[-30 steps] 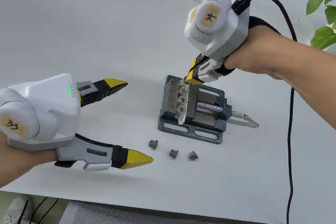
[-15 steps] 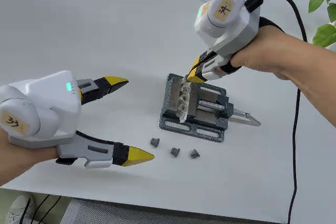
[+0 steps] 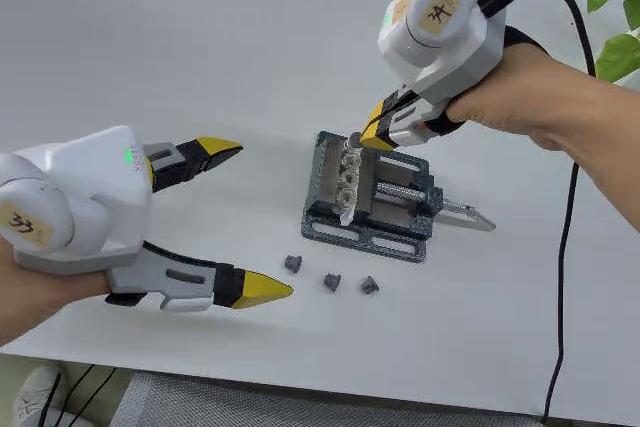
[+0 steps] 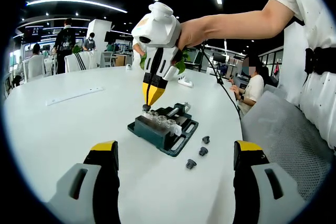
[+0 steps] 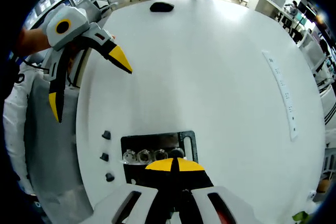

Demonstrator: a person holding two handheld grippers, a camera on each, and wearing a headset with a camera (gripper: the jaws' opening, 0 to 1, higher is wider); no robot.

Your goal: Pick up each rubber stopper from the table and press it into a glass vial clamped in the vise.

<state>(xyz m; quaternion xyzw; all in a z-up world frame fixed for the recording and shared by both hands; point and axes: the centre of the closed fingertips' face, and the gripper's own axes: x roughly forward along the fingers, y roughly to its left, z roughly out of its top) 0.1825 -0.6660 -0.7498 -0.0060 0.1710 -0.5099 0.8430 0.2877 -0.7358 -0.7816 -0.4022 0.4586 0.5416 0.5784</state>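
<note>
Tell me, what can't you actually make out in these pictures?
- Right gripper view: the shut right gripper overlaps the end vial, hiding its mouth.
- Head view: the vials are too small to tell plugged from open.
- Left gripper view: the loose stoppers are too small to tell which way up.

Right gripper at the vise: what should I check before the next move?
1. Right gripper shut on the held stopper: ok.
2. Held stopper seated in the end vial: cannot tell.
3. Empty vials upright in the vise: ok.
4. Three spare stoppers on the table beside the vise: ok.
5. Left gripper open, away from the vise: ok.
</note>
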